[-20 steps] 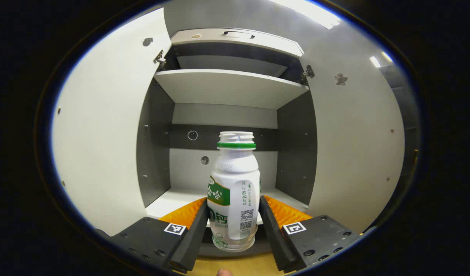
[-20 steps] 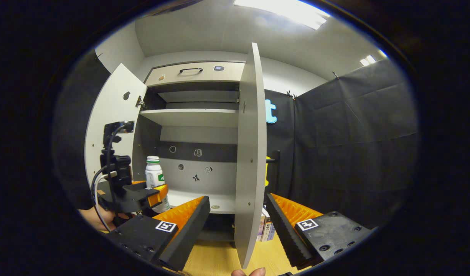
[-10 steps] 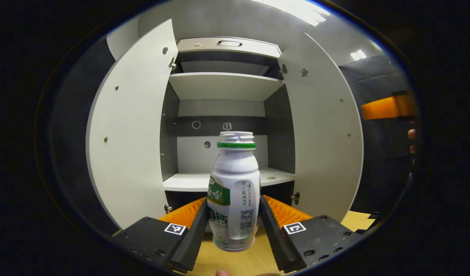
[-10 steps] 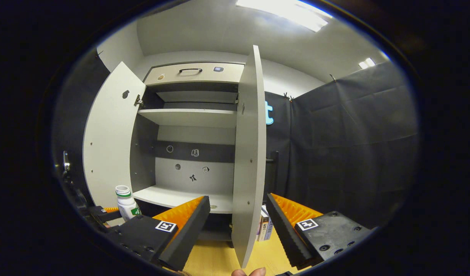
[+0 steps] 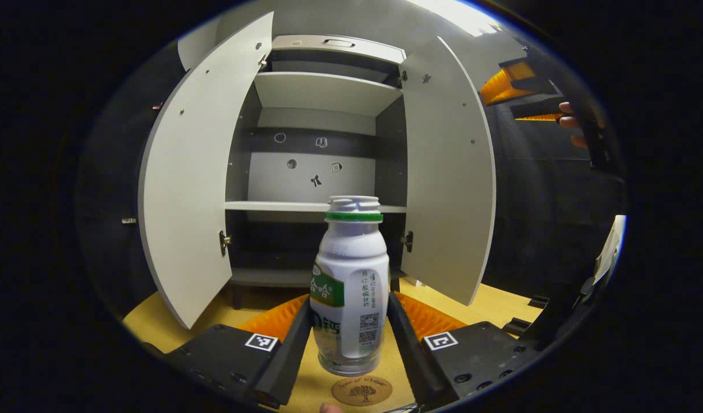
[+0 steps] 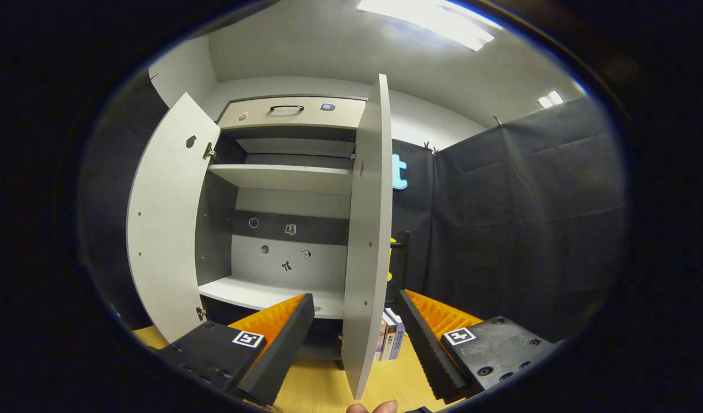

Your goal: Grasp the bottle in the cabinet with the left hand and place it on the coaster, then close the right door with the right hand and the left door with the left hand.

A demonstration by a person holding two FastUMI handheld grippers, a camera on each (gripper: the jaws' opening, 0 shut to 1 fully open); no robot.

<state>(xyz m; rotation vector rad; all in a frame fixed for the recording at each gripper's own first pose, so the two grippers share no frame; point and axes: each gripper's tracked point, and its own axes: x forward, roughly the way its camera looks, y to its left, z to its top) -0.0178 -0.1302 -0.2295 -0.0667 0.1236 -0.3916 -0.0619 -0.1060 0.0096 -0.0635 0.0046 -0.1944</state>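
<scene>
Bottle: the bottle [image 5: 349,287] stands upright between the fingers of the left gripper [image 5: 349,338], out of the cabinet [image 5: 322,143] and in the air over the table [image 5: 156,321].
Left gripper: clenched on the bottle, both fingers pressing its lower body; the low grip likely keeps it from tipping and leaves the base free to land.
Coaster: the round coaster [image 5: 361,390] lies on the table just below and slightly nearer than the bottle's base; the two are apart.
Right gripper: the right gripper [image 6: 356,338] is released, jaws wide and holding nothing, with the edge of the right door [image 6: 367,229] between them; probably waiting there for its turn.
Doors: the right door and the left door [image 6: 164,223] both stand open.
Step in hand: lowering the bottle onto the coaster.
Risk: a base landing off-centre could leave the bottle leaning on the coaster's rim.
</scene>
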